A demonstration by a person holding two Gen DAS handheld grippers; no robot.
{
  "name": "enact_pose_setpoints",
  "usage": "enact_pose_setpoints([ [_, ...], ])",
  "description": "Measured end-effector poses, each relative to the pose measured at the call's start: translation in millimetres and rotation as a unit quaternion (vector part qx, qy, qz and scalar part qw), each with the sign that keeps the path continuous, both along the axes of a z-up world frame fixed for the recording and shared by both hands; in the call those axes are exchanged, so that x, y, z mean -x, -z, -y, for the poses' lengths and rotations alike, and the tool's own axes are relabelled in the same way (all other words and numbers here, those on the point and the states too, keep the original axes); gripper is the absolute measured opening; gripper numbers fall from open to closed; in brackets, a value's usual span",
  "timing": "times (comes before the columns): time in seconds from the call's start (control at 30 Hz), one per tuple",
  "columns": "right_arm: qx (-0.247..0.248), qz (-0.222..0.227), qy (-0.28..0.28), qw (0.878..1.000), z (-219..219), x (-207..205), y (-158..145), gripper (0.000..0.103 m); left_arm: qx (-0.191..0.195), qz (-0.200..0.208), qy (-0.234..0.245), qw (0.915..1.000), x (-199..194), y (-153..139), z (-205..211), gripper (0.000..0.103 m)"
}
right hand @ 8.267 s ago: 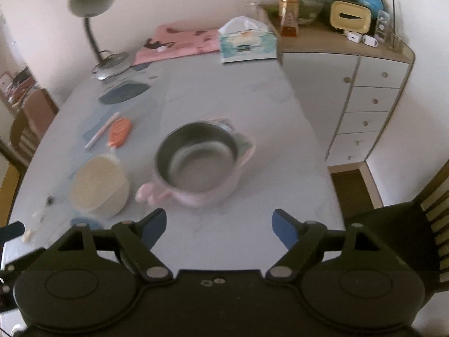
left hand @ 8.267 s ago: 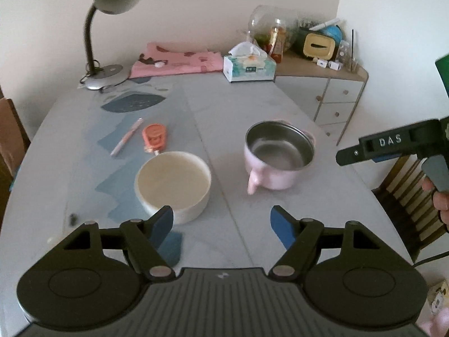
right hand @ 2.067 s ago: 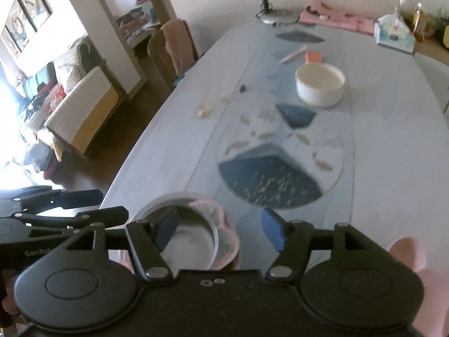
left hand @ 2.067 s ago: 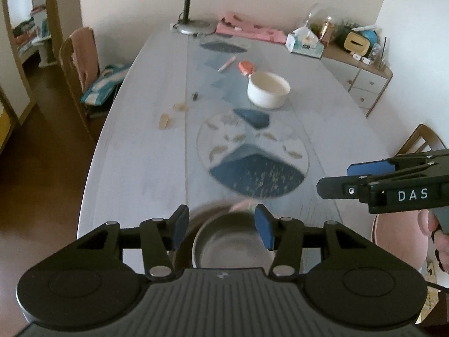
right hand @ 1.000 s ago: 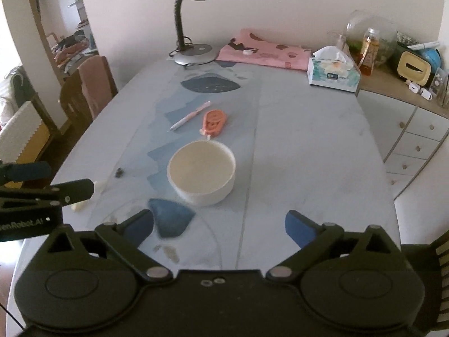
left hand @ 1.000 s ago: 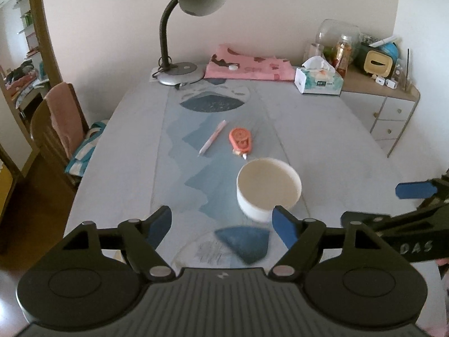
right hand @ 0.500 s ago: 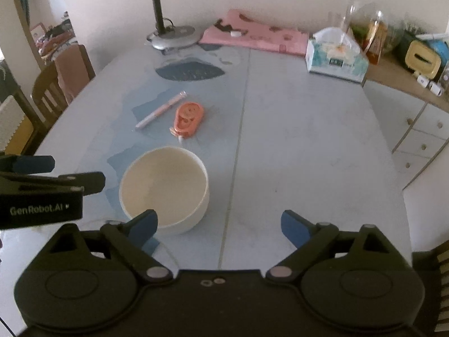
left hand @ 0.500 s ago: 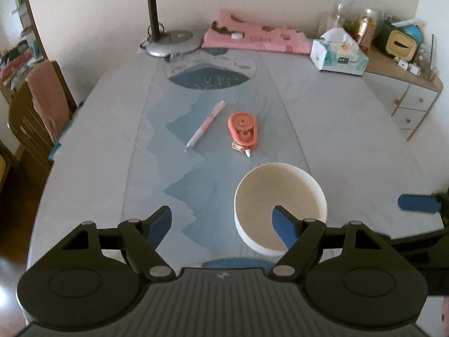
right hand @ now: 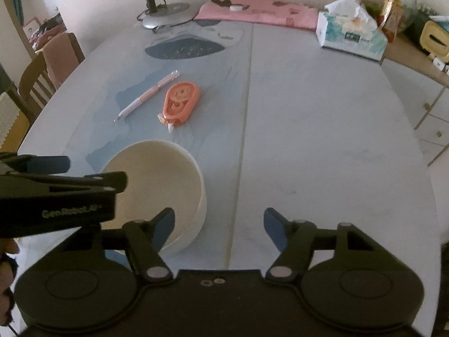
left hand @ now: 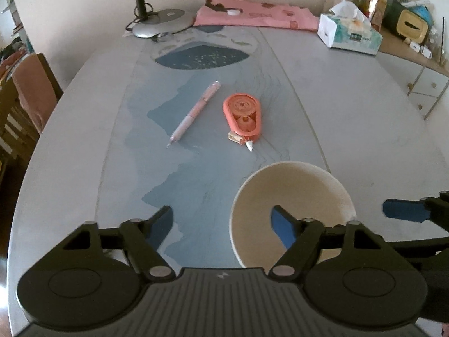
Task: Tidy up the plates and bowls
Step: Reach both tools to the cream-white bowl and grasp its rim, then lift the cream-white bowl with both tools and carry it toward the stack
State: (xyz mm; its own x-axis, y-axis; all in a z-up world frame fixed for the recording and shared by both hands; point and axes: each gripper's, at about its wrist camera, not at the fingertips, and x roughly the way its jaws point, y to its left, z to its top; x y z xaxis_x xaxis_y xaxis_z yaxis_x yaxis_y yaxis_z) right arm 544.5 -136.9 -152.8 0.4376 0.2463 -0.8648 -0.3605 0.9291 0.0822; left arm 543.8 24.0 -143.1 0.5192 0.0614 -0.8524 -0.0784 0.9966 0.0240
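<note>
A cream bowl [left hand: 291,196] stands upright on the table, empty. It also shows in the right wrist view [right hand: 160,179]. My left gripper [left hand: 223,224] is open; its right finger hangs over the bowl's inside and its left finger is outside the left rim. My right gripper [right hand: 219,227] is open; its left finger is over the bowl's right rim and its right finger is over bare table. The pink pot is not in view.
A pink pen [left hand: 193,113] and an orange correction-tape dispenser [left hand: 242,115] lie beyond the bowl. A lamp base [left hand: 162,25], pink cloth [left hand: 258,15] and tissue box [left hand: 349,35] stand at the far end. A chair [right hand: 50,70] is at the left, drawers [right hand: 432,118] at the right.
Both grippers have moved forward and down to the cream bowl, which now sits larger and closer between their fingers. The bowl has not moved.
</note>
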Motion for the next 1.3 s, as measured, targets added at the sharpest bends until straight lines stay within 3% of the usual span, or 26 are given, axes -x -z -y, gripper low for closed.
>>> enact_pose_setpoints([
  [0.1, -0.001, -0.007, -0.004, 1.0, -2, -3, 6, 0.05, -0.003, -0.005, 0.008, 1.0, -5, 6, 4, 0.053],
  [0.17, -0.008, -0.012, -0.007, 1.0, -2, -4, 9, 0.043, -0.008, -0.008, 0.009, 0.9999, -6, 9, 6, 0.035],
  [0.37, -0.017, -0.014, -0.009, 1.0, -5, -5, 8, 0.027, -0.002, -0.011, 0.008, 0.9999, -6, 12, 7, 0.01],
  [0.5, -0.014, -0.009, -0.01, 1.0, -6, -2, 7, 0.012, 0.001, -0.012, 0.012, 0.9999, -5, 13, 11, 0.005],
  [0.57, -0.011, -0.007, -0.007, 1.0, -7, -1, 5, 0.009, -0.001, -0.011, 0.012, 0.9999, -1, 11, 13, 0.004],
  [0.97, 0.001, -0.021, 0.011, 1.0, -4, 24, -14, 0.006, -0.008, -0.021, 0.024, 0.9995, 41, -10, 22, 0.003],
  [1.3, -0.001, -0.009, 0.0, 1.0, -6, 74, -51, 0.006, -0.005, -0.012, 0.027, 0.9995, 98, -51, 20, 0.003],
])
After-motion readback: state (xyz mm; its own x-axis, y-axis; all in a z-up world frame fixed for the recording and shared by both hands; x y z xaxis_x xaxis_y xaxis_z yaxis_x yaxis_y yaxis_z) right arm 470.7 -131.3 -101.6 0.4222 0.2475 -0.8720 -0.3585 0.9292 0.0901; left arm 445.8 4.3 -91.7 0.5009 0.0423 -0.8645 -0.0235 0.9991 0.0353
